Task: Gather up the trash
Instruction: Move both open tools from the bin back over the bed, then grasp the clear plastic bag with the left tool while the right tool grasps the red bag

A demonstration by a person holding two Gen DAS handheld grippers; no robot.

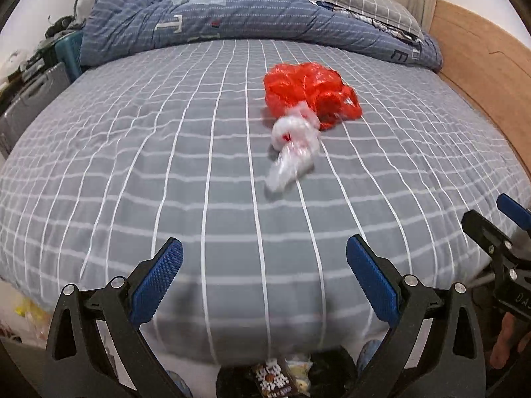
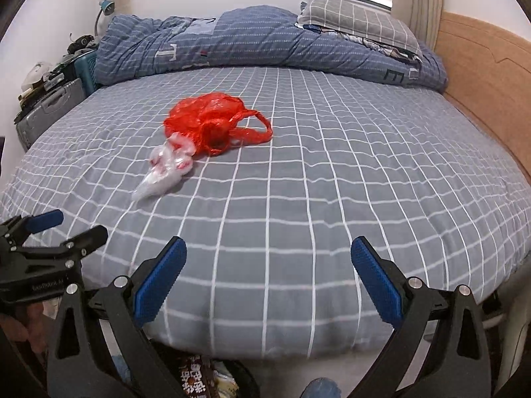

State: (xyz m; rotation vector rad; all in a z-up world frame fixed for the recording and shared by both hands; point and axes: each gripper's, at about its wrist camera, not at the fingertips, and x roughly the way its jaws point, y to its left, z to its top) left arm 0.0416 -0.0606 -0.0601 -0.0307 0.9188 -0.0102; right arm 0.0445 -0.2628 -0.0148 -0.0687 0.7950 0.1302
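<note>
Hovering left gripper: the left black two-finger gripper with blue textured pads [image 1: 264, 265] hung over the near edge of the grey bed sheet with a white grid pattern [image 1: 132, 165], its fingers spread wide, holding and touching nothing.
Right gripper: the right black two-finger gripper with blue textured pads [image 2: 268, 263] was likewise splayed wide and empty above the same sheet edge.
Each seen by the other: the right one showed at the right border of the left wrist view, the left one at the left border of the right wrist view, both cut off by the frame.
Trash on the bed: a crumpled red plastic bag [image 2: 215, 121] lay mid-mattress, with a crumpled clear plastic bag with red specks [image 2: 167, 169] touching its near side; both were well apart from either gripper.
Blur: in the left wrist view both bags were smeared.
Bedding behind: a rumpled blue striped quilt [image 2: 232, 39] ran along the far side, a grey checked pillow [image 2: 358, 21] resting on it.
Cut off below: a black bin holding printed wrappers [image 1: 278, 381] showed only in part at the bottom edge, between the finger bases; the print was unreadable.
</note>
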